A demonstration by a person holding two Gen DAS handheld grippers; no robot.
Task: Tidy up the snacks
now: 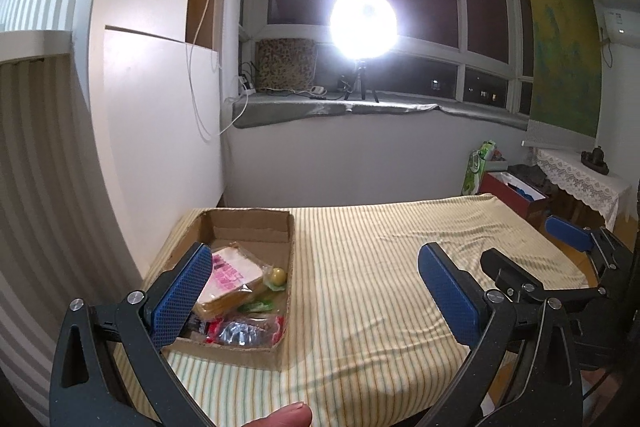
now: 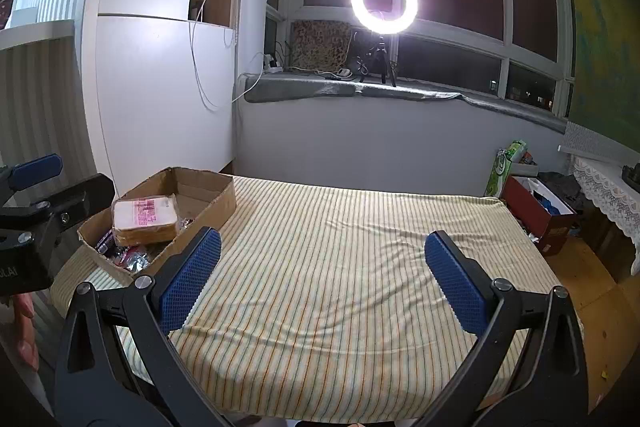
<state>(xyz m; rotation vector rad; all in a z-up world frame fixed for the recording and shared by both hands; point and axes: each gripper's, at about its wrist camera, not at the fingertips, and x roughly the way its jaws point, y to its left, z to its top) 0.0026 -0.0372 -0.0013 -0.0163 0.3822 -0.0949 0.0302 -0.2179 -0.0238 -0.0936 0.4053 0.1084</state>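
Left view: we're hovering the left gripper (image 1: pixel 316 287) spread wide and empty beside the box (image 1: pixel 290 251), where the snacks (image 1: pixel 236 273) are sitting gathered. Right view: we're holding the right gripper (image 2: pixel 322 277) released over bare cloth (image 2: pixel 340 227), clear of the box.

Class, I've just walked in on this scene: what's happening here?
A person holds two grippers over a striped bedspread. Both the left gripper and right gripper have open jaws and hold nothing. The snacks, including a bread packet, already lie in the cardboard box at the bed's left corner.
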